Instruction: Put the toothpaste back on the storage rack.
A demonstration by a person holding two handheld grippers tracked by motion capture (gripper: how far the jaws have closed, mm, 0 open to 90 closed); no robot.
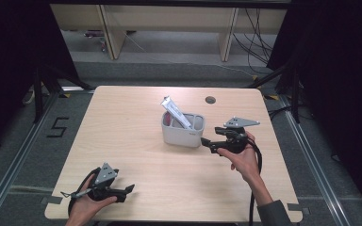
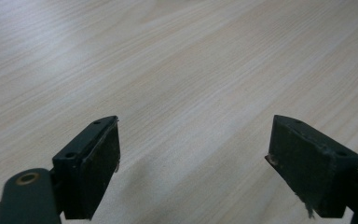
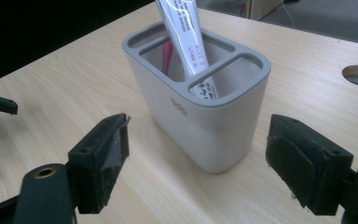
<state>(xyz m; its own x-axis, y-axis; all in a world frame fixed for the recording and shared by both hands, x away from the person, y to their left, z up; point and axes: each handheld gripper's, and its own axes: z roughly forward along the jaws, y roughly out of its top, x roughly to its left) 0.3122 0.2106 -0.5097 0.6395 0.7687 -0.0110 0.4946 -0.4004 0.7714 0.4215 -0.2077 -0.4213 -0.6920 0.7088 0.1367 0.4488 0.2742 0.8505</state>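
**Pale wood table, holder at centre**

Pale wood table (image 1: 136, 117) carries everything. Left gripper (image 1: 127, 189) hovers near the front edge, jaws wide apart, empty. Mid-table stands a white holder (image 3: 200, 121) with grey rim; a white tube (image 3: 186, 42) leans inside. Right gripper (image 3: 198, 163) faces it, jaws spread, gripping nothing.

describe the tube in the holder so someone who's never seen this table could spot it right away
Start at the light wooden table and find the pale grey holder near its middle, just left of the right hand-held gripper. The white tube stands in its middle compartment, leaning and poking well above the rim. A pink item sits lower beside it; the tube is white with small print.
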